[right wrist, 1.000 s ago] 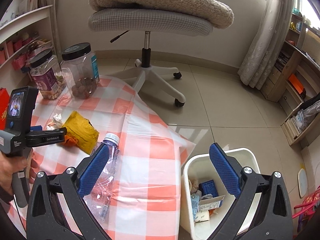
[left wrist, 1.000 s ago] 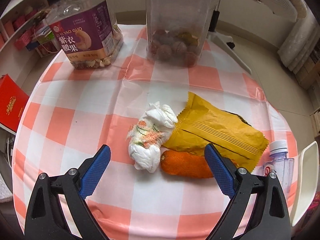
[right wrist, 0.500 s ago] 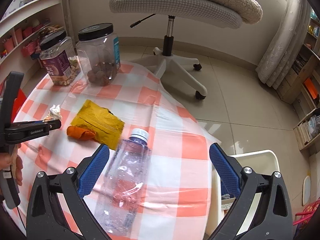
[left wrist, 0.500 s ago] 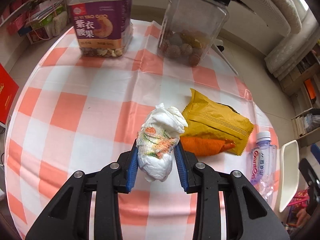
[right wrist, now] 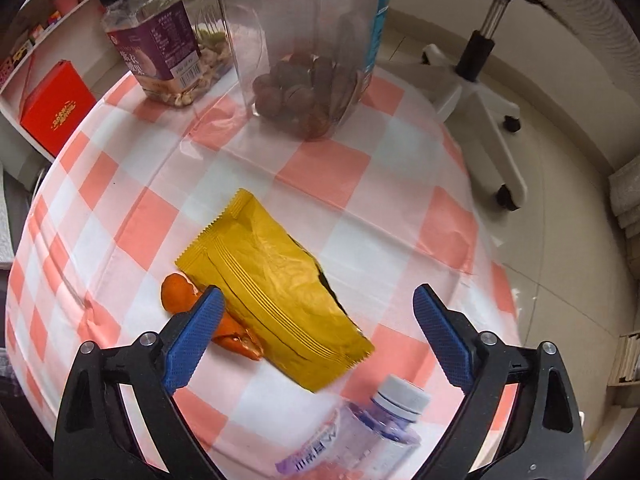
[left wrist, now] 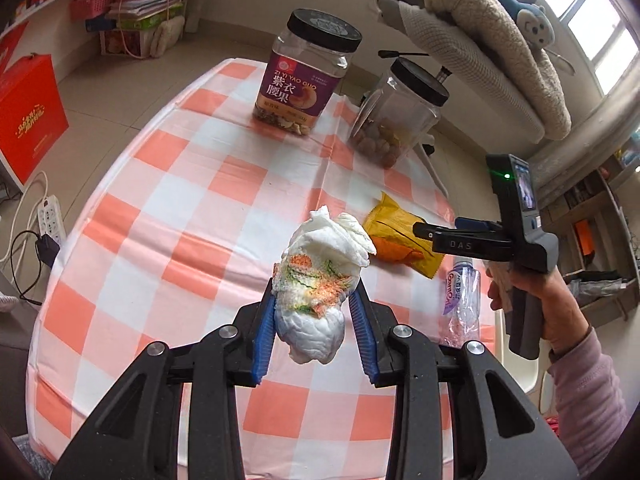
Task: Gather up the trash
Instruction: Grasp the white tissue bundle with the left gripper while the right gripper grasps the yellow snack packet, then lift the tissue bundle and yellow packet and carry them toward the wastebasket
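checkered tablecloth (left wrist: 192, 208) under two jars; left tool (left wrist: 316, 340) grips crumpled tissue (left wrist: 316, 280), right tool (right wrist: 316, 340) spread above yellow wrapper (right wrist: 272, 280).

bottle (right wrist: 356, 436): cut by bottom edge | orange wrapper (right wrist: 224, 316): partly under yellow packet (right wrist: 272, 284)

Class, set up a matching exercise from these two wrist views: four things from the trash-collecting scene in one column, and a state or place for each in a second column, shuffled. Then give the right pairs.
Column 1
1. crumpled tissue
2. yellow wrapper
3. plastic bottle
4. right gripper

Column 2
A. lying on its side near the table's edge
B. open, above the table
C. clamped in the left gripper, off the cloth
D. flat on the checked cloth, partly over an orange wrapper

Pairs: 1-C, 2-D, 3-A, 4-B
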`<state>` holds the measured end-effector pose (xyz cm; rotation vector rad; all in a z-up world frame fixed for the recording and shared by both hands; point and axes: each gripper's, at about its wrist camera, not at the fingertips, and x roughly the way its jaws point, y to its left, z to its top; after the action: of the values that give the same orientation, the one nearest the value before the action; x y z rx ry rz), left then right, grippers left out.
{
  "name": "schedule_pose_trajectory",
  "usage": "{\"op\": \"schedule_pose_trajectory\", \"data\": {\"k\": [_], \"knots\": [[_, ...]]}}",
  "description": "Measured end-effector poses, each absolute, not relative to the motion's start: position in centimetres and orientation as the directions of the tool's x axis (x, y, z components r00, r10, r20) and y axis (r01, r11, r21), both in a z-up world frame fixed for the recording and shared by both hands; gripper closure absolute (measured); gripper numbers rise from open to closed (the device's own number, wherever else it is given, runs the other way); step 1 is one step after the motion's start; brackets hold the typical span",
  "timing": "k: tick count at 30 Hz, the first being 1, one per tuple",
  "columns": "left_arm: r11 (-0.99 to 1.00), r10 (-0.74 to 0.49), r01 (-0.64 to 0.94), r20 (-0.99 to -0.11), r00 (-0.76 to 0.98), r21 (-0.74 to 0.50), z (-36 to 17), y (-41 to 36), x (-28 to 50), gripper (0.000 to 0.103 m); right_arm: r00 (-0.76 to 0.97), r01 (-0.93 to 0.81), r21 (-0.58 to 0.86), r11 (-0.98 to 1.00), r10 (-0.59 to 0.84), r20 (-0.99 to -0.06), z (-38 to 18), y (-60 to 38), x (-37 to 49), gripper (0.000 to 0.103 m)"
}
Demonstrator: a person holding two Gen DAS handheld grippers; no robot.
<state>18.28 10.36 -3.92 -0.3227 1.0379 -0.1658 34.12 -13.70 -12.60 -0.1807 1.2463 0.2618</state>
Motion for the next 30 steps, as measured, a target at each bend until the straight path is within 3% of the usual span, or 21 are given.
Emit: {"op": "schedule_pose_trajectory", "data": {"k": [3,4,6,7,8,16,30], "knots": [[0.934,-0.301,-0.015,-0.811,0.502,-0.356,-3.3,11.2,18.3,0.068,0.196,-0.251,0.111,0.962,0.162,-0.967,-14.7,-13.3,34.7,0.025],[0.929,-0.313,-0.016,-0.808,0.499,-0.369,-3.2,11.6,18.2,0.068,0.171,-0.236,0.131,0.963,0.173,-0.97,-15.2,-13.1,34.6,0.037],[0.926,-0.315,-0.022,-0.805,0.502,-0.376,-3.0,12.1,18.0,0.067,0.195,-0.242,0.1,0.965,0.149,-0.969,-15.2,-12.4,33.8,0.051],[0.928,-0.308,-0.026,-0.804,0.508,-0.372,-2.8,12.4,17.8,0.067,0.197,-0.245,0.124,0.962,0.175,-0.965,-15.0,-12.1,33.5,0.073],[0.929,-0.302,-0.03,-0.803,0.513,-0.368,-2.7,12.6,17.7,0.067,0.194,-0.226,0.163,0.96,0.209,-0.958,-14.7,-12.0,33.2,0.079],[0.944,-0.259,-0.029,-0.789,0.558,-0.33,-1.8,13.6,16.1,0.067,0.333,-0.25,0.176,0.952,0.255,-0.908,-10.2,-9.5,28.7,0.1],[0.957,-0.204,-0.034,-0.752,0.627,-0.288,-0.8,14.1,13.7,0.068,0.536,-0.307,0.146,0.94,0.298,-0.79,-3.1,-8.4,20.0,0.102]]}}
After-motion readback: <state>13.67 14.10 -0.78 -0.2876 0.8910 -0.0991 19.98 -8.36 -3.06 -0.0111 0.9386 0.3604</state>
